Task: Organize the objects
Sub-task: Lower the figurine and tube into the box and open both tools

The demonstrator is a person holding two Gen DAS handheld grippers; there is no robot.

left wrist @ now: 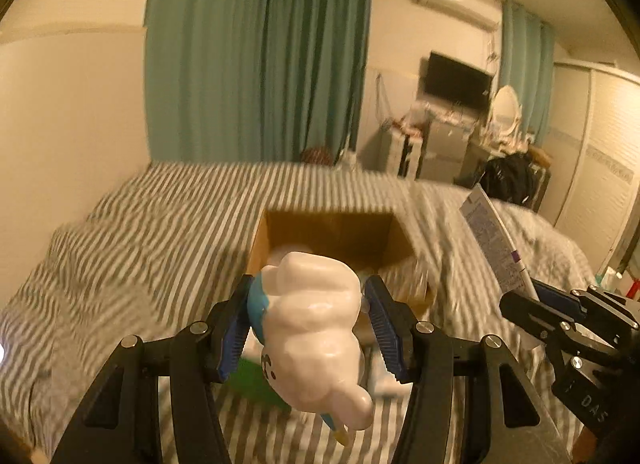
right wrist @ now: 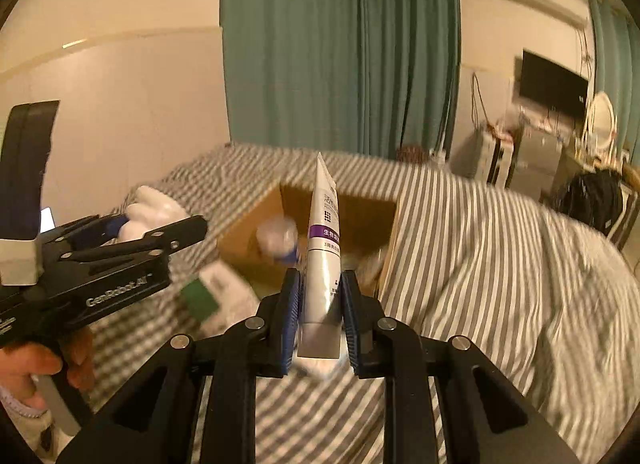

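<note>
Left gripper (left wrist: 308,324): clamped on the white figurine (left wrist: 316,328) – blue pads (left wrist: 382,324) pressed to both its flanks, the toy lifted clear of the bed, on the near side of the cardboard box (left wrist: 340,236).

White figurine: glossy and lumpy, with a blue patch on one side and a rounded knob pointing back at the camera; it hung above the box's near rim.

Right gripper (right wrist: 320,304): closed narrow on the tube (right wrist: 324,248), gripping its lower end – the flat crimped tail pointed up and away, toward the box.

Tube: white with a purple band and printed text, held nearly upright, just in front of the box's near edge. From the left wrist view it stood off to the right of the box (left wrist: 496,240).

Hand (right wrist: 36,368): the person's left hand wrapped the handle of the left gripper (right wrist: 132,232), left of the box and nearer the camera.

Green-and-white item (right wrist: 208,296): lay on the bedding against the box's near left corner; too blurred to name.

Cardboard box: open-topped, sitting on the striped bedding (left wrist: 140,244); a pale, rounded object (right wrist: 276,236) already lay inside, blurred.

Striped bedding: grey and white, spread all around the box, rumpled to its right.

Curtain (left wrist: 260,56): teal, hanging behind the box, past the far edge of the bed.

Television (left wrist: 456,80): dark screen on the wall, far beyond the box to its right, with a cluttered dresser below it.
</note>
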